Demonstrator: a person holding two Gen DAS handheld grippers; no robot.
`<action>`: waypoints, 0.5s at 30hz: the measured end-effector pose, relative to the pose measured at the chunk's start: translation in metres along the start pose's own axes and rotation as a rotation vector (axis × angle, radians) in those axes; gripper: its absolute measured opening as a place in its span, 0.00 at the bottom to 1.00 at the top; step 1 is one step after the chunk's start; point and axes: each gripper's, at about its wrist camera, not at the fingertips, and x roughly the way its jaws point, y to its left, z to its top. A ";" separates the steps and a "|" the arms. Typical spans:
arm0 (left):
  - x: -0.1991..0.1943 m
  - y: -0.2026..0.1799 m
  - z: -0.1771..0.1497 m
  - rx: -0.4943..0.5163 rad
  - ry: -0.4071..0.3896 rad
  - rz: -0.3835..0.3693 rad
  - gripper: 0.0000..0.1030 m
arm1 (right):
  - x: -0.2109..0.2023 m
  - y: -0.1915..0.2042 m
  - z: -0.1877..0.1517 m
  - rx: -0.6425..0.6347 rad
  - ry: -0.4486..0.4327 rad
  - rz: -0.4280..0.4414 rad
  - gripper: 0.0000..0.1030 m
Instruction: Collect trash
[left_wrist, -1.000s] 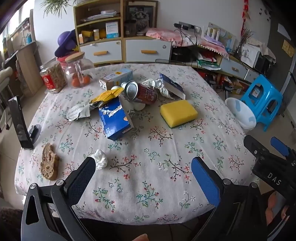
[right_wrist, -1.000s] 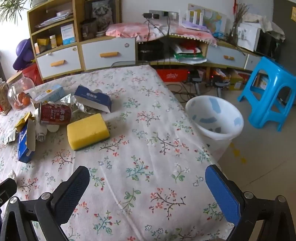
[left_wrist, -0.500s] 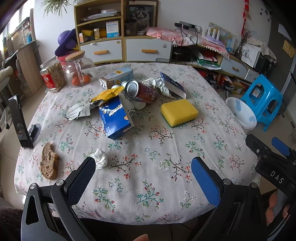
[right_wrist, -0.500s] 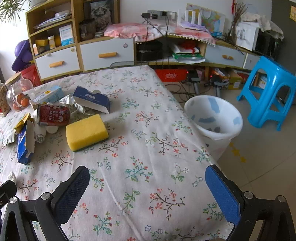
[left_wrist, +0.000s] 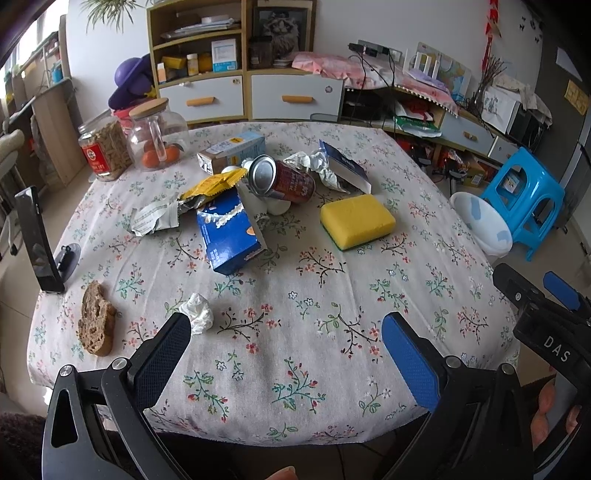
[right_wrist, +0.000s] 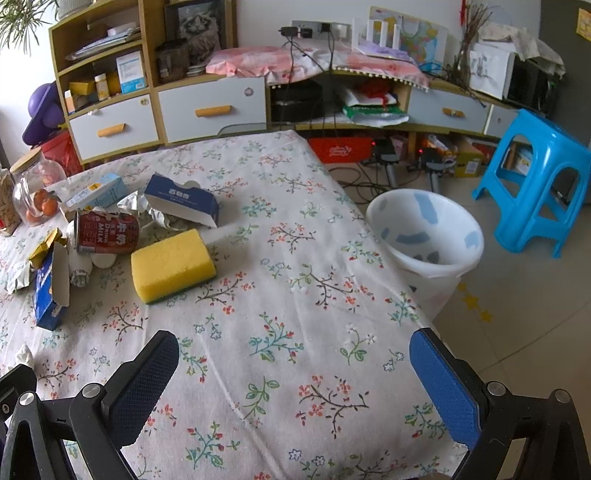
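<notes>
Both grippers have pulled back a little from the table since a second ago, so more of the near edge of the cloth shows. The left gripper (left_wrist: 286, 334) hangs over the near side of the table (left_wrist: 332, 369), its jaws wide apart with nothing between them. The right gripper (right_wrist: 293, 352) hangs over the near right side, its jaws spread wide and empty too. A small white paper ball (left_wrist: 197, 314) lies just beside the left gripper's left finger. Farther off, in the middle of the table, sit a torn blue box (left_wrist: 229, 230), a red can (left_wrist: 282, 181) on its side, a yellow wrapper (left_wrist: 214, 184) and a silver wrapper (left_wrist: 155, 219), all close together. A yellow sponge (left_wrist: 356, 221) lies to their right. A white bin (right_wrist: 424, 240) stands on the floor just past the table's right edge, near a blue stool (right_wrist: 543, 181).
</notes>
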 end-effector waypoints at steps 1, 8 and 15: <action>0.000 0.000 0.000 0.001 0.001 0.000 1.00 | 0.000 0.000 0.000 0.000 0.000 0.002 0.99; 0.000 0.000 0.000 -0.001 0.000 0.000 1.00 | 0.000 0.000 0.000 0.000 0.002 0.000 0.99; 0.000 0.000 0.000 -0.001 0.001 -0.001 1.00 | 0.000 0.000 0.000 0.000 0.002 0.002 0.99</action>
